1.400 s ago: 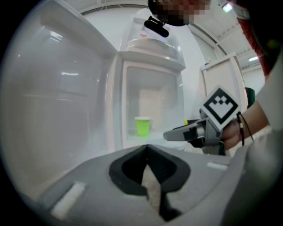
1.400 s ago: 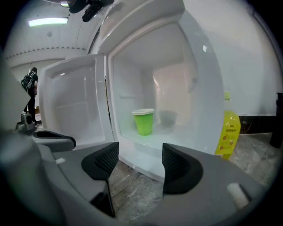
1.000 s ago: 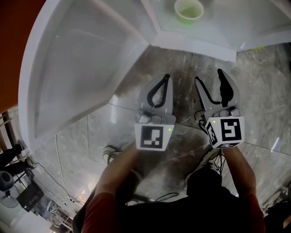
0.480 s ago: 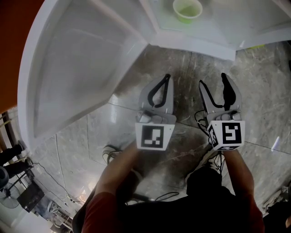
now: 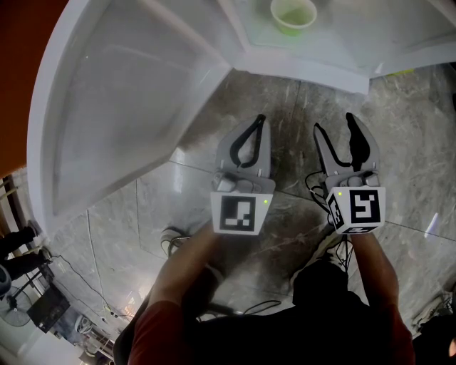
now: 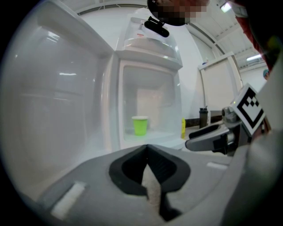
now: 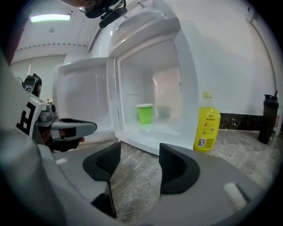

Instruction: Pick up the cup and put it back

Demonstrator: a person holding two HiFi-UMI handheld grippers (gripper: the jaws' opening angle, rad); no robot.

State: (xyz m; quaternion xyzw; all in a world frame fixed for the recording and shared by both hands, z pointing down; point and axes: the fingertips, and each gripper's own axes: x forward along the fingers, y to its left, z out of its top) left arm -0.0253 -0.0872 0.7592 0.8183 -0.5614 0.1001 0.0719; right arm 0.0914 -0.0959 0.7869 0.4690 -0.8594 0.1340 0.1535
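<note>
Head view: cup point(image 5: 293, 14) stands upright on the fridge point(image 5: 313, 68) shelf, well ahead of the 2 grippers. Left gripper point(image 5: 260, 120) is clenched and empty. Right gripper point(image 5: 333, 122) is released with nothing between its jaws, which have just been closing a little. The step looks like the reach, and the right is better placed. The open door point(image 5: 128, 107) fans out left, with bare worktop point(image 5: 285, 100) ahead.

Left gripper view: jaw tips meet, cup point(image 6: 140, 125) dead ahead inside. Keep it parked off the door.

Right gripper view: cup point(image 7: 144, 113) sits left of centre in the cavity. Go in level over the bottom lip, straddle mid-wall and squeeze lightly, since a thin cup likely crushes. Yellow bottle point(image 7: 206, 122) stands just beside the fridge's right wall, so the room is door-side.
</note>
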